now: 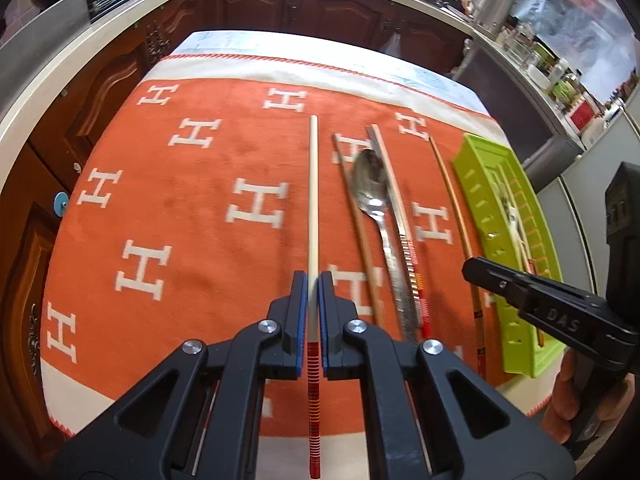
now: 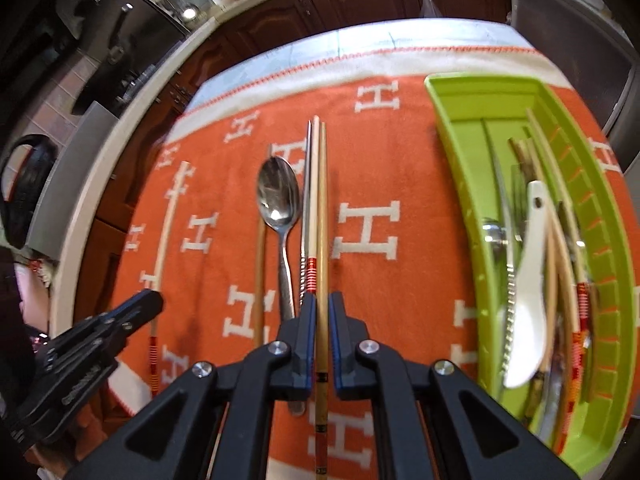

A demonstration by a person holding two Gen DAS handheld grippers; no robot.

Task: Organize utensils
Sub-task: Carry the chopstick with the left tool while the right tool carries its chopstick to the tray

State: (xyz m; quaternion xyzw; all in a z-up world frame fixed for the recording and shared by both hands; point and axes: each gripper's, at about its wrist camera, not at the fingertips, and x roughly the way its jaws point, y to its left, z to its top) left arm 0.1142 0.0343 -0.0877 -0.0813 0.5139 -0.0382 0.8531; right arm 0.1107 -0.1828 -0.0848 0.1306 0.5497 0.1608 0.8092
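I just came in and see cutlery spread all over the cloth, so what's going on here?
A person is sorting utensils with a handheld gripper in each hand. The left gripper has its jaws shut on a pale chopstick with red bands; the right gripper is shut on a tan chopstick. A metal spoon and more chopsticks lie on the orange cloth. The green tray already holds a white spoon and other cutlery.

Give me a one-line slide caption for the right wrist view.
Right gripper shut on a bamboo chopstick above the orange cloth, green utensil tray alongside.
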